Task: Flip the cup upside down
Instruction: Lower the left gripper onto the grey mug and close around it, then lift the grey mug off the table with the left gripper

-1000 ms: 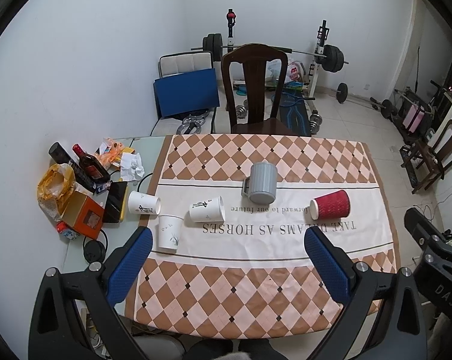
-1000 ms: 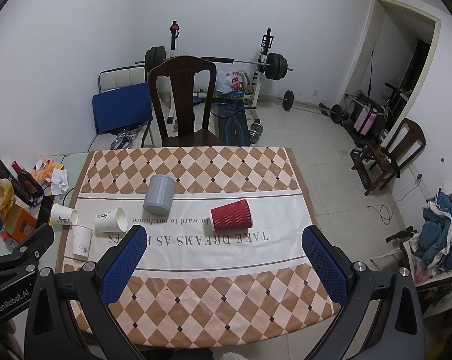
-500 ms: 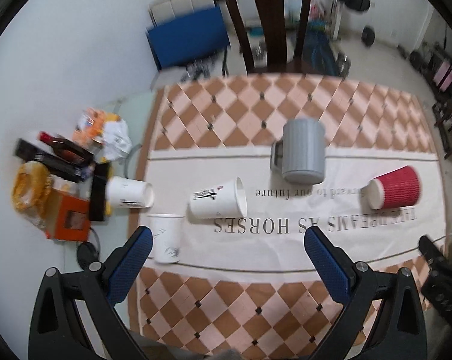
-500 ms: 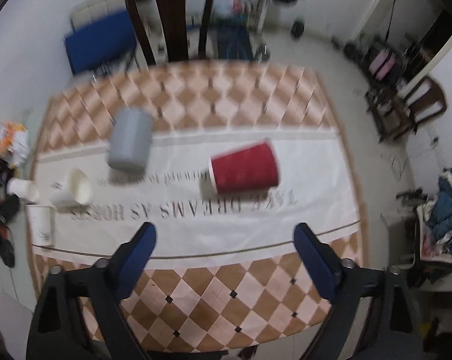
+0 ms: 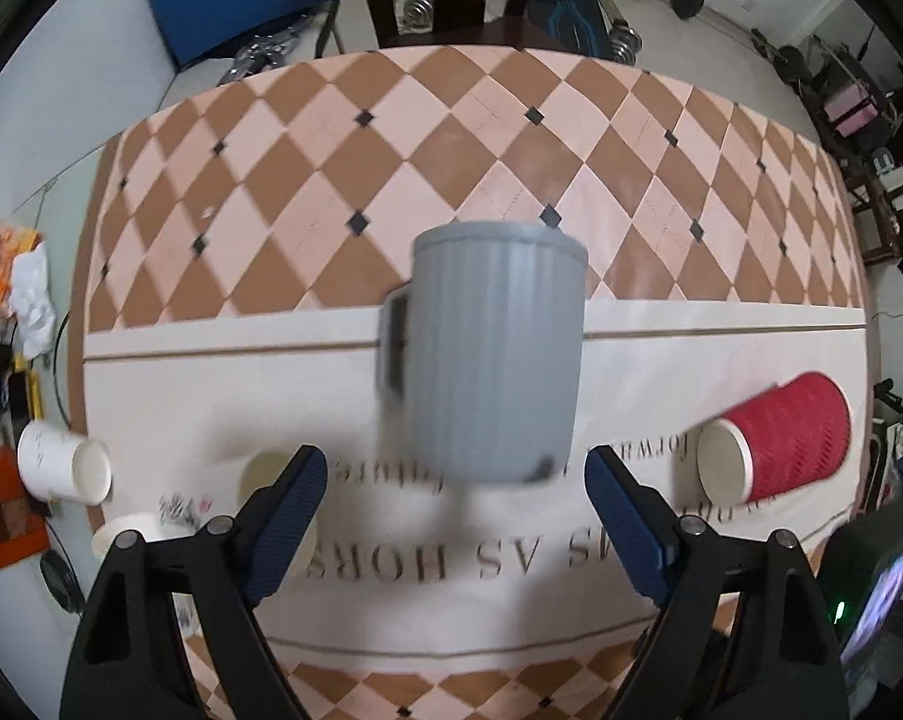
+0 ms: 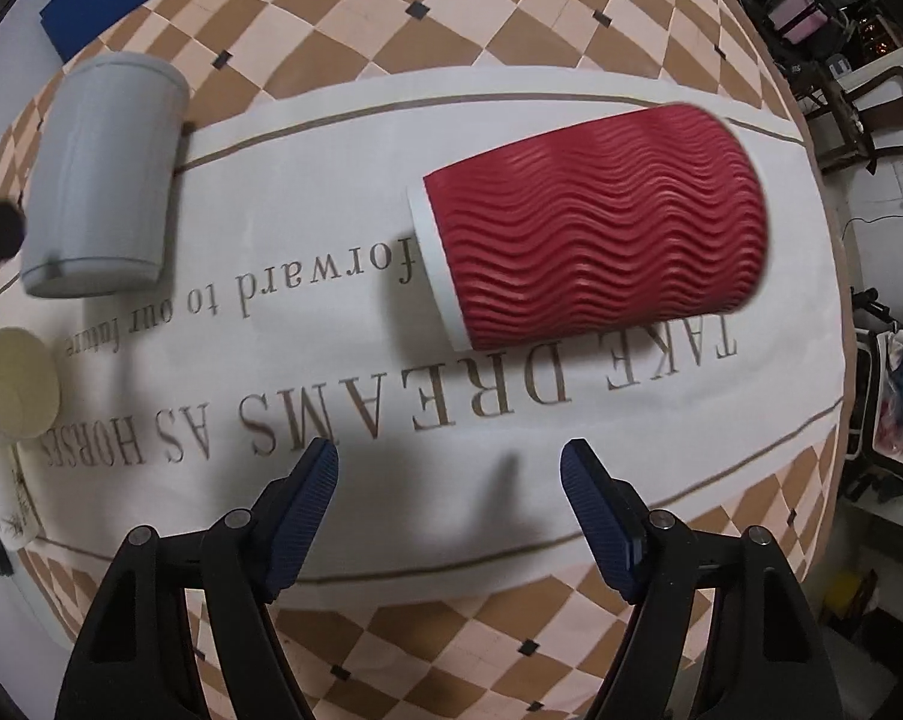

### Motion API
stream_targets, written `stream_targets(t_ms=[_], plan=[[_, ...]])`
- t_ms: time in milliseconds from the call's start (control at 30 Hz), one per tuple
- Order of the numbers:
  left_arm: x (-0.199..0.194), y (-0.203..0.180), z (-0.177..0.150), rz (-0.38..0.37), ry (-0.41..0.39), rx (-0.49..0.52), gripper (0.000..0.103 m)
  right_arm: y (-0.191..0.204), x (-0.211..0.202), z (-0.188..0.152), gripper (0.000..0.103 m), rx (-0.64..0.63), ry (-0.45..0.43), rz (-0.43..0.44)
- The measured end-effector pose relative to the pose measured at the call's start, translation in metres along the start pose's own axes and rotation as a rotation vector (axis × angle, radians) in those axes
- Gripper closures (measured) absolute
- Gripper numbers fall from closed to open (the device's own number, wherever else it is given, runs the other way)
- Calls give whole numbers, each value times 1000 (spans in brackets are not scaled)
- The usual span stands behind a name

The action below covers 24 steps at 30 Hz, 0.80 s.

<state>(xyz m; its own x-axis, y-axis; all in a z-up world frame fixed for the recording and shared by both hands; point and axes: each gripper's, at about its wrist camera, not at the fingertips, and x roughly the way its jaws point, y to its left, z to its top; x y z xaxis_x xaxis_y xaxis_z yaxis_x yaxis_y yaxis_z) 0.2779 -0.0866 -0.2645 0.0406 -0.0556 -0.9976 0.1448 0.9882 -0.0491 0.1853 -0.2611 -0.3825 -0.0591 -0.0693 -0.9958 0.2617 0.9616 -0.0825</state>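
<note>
Both grippers have dropped close to the table since a second ago. A ribbed grey plastic mug (image 5: 493,354) lies on its side on the white band of the checked tablecloth (image 5: 307,138), just ahead of the left gripper (image 5: 456,483), jaws wide and empty. A red corrugated paper cup (image 6: 595,222) lies on its side before the right gripper (image 6: 449,474), also wide and empty. White paper cups (image 5: 64,462) lie farther left.
</note>
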Motion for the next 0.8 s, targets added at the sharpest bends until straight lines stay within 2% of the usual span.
stream_targets(t_ms=[267,333,433,533,700,800], plan=[[36,-11,30,38,55,52,17,-2,17,8,25,26,13,0],[42,-12,32,8,58,56,24,-3,19,7,25,26,17,-1],[40,-14,34,19,28,76,24,-5,19,6,25,26,16,-4],[37,-13,28,26,15,89,25,-9,11,11,25,22,9,-3],[18,-13,4,26,-15,95,25,-12,-2,1,25,9,1,17],[6,-28,-12,30,-41,94,25,-17,-12,-7,25,-10,-4,20]])
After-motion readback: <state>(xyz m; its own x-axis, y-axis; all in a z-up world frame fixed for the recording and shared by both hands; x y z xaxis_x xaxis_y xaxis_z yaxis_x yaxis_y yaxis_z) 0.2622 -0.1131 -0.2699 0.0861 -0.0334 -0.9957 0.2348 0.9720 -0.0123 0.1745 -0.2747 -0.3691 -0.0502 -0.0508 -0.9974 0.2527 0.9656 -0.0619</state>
